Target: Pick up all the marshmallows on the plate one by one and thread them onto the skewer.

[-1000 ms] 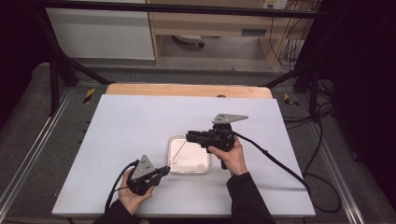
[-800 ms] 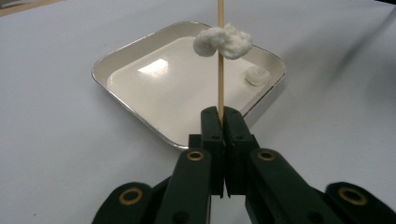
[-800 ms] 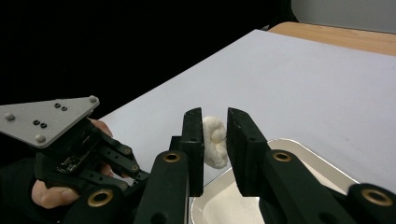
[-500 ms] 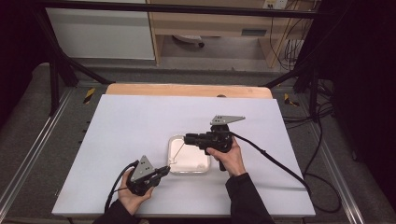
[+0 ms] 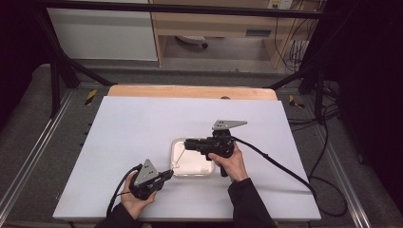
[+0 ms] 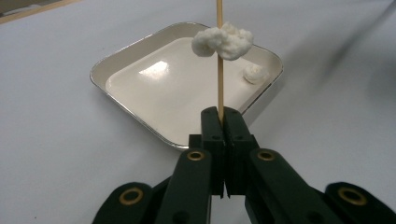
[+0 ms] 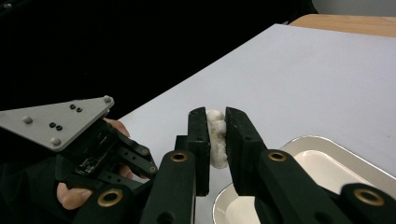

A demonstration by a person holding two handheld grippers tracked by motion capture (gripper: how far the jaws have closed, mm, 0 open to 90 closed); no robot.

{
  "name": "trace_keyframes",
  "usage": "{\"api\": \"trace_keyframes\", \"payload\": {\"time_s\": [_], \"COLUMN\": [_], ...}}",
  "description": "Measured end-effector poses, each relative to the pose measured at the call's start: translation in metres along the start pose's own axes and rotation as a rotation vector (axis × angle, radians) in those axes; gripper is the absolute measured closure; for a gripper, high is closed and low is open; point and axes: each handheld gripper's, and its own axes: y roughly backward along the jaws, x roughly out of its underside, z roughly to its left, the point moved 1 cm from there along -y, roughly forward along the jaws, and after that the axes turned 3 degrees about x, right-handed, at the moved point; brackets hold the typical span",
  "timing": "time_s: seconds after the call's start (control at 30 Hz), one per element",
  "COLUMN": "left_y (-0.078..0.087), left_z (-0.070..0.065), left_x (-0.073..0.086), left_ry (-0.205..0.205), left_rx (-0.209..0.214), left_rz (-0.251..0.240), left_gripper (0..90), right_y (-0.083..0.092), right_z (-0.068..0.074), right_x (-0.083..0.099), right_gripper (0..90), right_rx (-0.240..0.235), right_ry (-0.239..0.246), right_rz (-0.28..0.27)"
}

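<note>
My left gripper (image 6: 223,114) is shut on a thin wooden skewer (image 6: 219,70) that points out over a white square tray (image 6: 130,56). A fluffy white lump (image 6: 223,42) is threaded on the skewer. A smaller white lump (image 6: 256,73) lies in the tray's far corner. My right gripper (image 7: 215,114) is shut on another white lump (image 7: 215,140), and its jaws have just closed a little further on it. In the high view the right gripper (image 5: 186,142) hovers over the tray (image 5: 199,168), near the skewer's far end (image 5: 182,152). The left gripper (image 5: 167,174) sits at the tray's near left corner.
The tray rests near the middle of a white table top (image 5: 142,128) with a wooden strip (image 5: 190,91) along its far edge. Black cables (image 5: 275,166) trail from both grippers. The left gripper's grey plate (image 7: 56,121) appears close by in the right gripper view.
The right gripper has shifted slightly toward the near side and left, over the tray. The left hand and skewer have stayed where they were.
</note>
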Motion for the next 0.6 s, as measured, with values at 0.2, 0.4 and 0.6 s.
{"api": "trace_keyframes", "payload": {"time_s": [0.2, 0.4, 0.6], "left_y": [-0.0005, -0.0004, -0.0004], "left_z": [-0.0003, -0.0014, -0.0013], "left_x": [0.0002, -0.0003, -0.0002], "left_ry": [-0.001, -0.002, 0.002], "left_rx": [-0.007, -0.007, -0.009], "left_rz": [0.01, 0.016, 0.019], "left_gripper": [89.1, 89.2, 89.2], "right_y": [-0.0016, -0.0024, -0.0044], "right_z": [0.0023, 0.0054, 0.0074], "right_x": [0.0031, 0.0059, 0.009], "right_gripper": [81.4, 81.6, 81.6], "right_rx": [-0.007, -0.018, -0.028], "right_ry": [0.0, 0.004, 0.003], "right_rz": [-0.001, -0.003, -0.01]}}
